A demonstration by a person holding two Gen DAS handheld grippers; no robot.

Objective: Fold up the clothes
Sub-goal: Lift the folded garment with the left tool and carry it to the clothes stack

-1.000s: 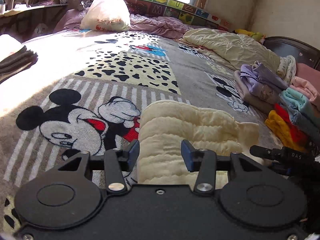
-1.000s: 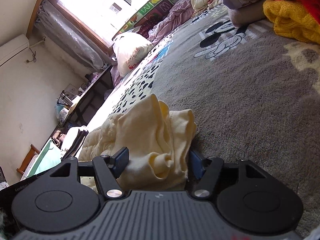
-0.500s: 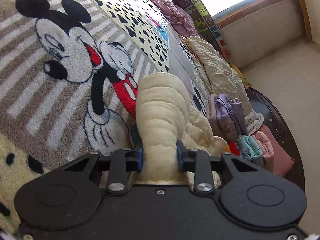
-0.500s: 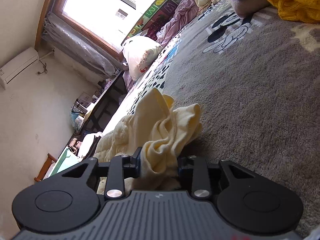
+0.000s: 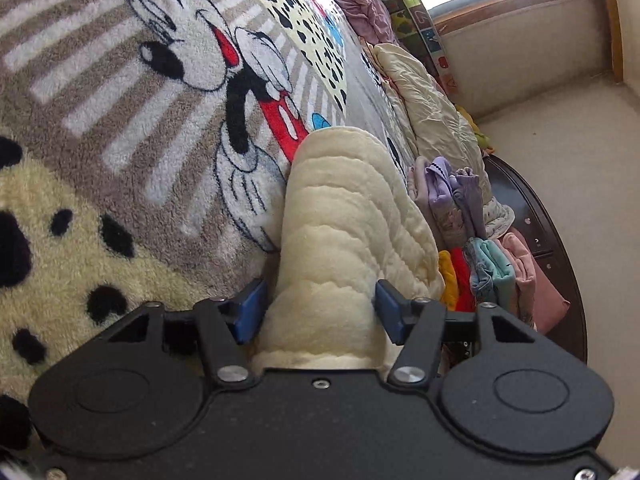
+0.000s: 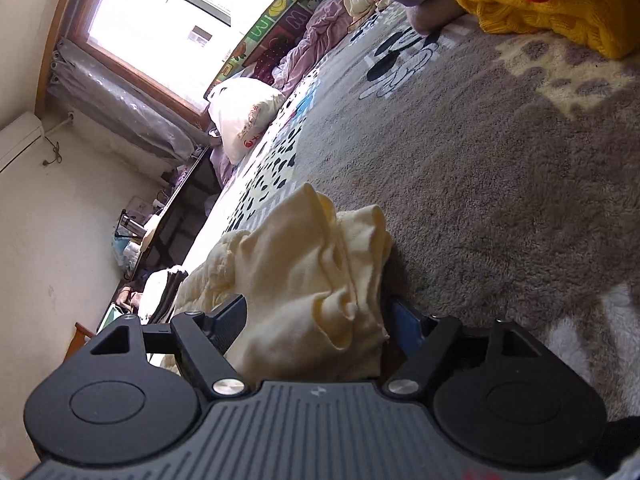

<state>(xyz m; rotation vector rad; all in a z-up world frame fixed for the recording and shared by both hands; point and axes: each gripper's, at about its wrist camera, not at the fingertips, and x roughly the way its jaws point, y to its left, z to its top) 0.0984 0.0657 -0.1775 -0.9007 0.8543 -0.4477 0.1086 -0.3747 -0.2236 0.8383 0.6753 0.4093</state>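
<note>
A cream quilted garment (image 5: 340, 232) lies folded on the Mickey Mouse blanket (image 5: 120, 92). My left gripper (image 5: 316, 308) is open, its blue pads on either side of the garment's near end. In the right wrist view the same cream garment (image 6: 312, 276) bunches up between the jaws of my right gripper (image 6: 320, 320), which is also open and straddles the crumpled end. The garment rests on the blanket in both views.
A row of folded clothes (image 5: 472, 232) in purple, yellow, red, teal and pink lies along the bed's right side, beside a dark headboard (image 5: 560, 280). A yellow knit (image 6: 552, 12) lies ahead on the right. A white pillow (image 6: 244, 116), bedding and a window lie beyond.
Both grippers were shut on the cream garment half a second ago and have opened. The garment's ends have settled between the jaws. The left view has tilted further.
</note>
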